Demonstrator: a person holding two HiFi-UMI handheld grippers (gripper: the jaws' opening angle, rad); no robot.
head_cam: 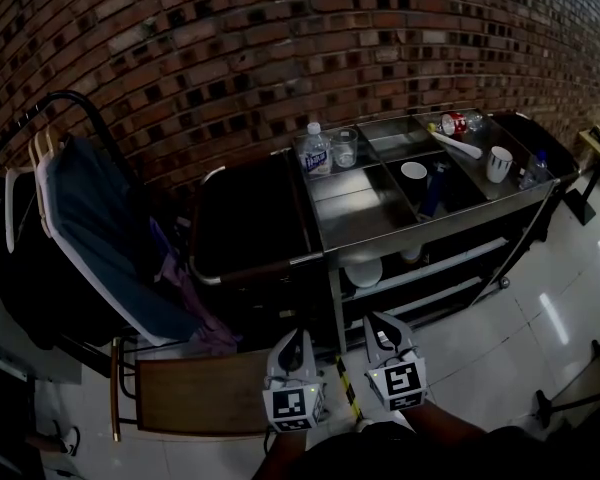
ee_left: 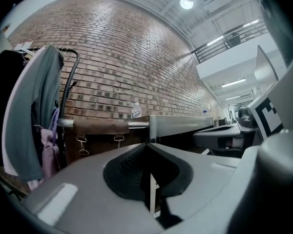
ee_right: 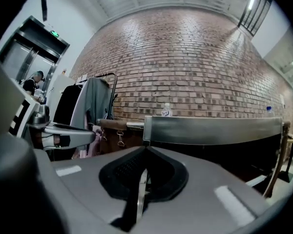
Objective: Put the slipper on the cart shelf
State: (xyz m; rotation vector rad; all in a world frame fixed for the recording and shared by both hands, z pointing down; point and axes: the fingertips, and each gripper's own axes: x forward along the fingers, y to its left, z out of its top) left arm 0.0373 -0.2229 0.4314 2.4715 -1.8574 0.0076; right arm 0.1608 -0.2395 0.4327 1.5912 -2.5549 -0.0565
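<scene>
I make out no slipper for certain in any view. The steel cart [head_cam: 365, 216] stands against the brick wall, with lower shelves [head_cam: 420, 273] under its top trays. Both grippers are low in the head view, side by side in front of the cart and pointing level at it. My left gripper [head_cam: 298, 338] has its jaws closed together with nothing between them; its own view shows the tips [ee_left: 147, 146] meeting. My right gripper [head_cam: 378, 322] is likewise shut and empty, its tips [ee_right: 145, 150] meeting below the cart's steel edge [ee_right: 210, 129].
On the cart's top are a water bottle [head_cam: 316, 150], a glass jar [head_cam: 344, 148], a white cup [head_cam: 499, 163] and a red can [head_cam: 460, 122]. A black bag [head_cam: 250, 218] hangs on its left end. A clothes rack with a blue garment [head_cam: 100, 228] and a wooden chair [head_cam: 195, 393] stand left.
</scene>
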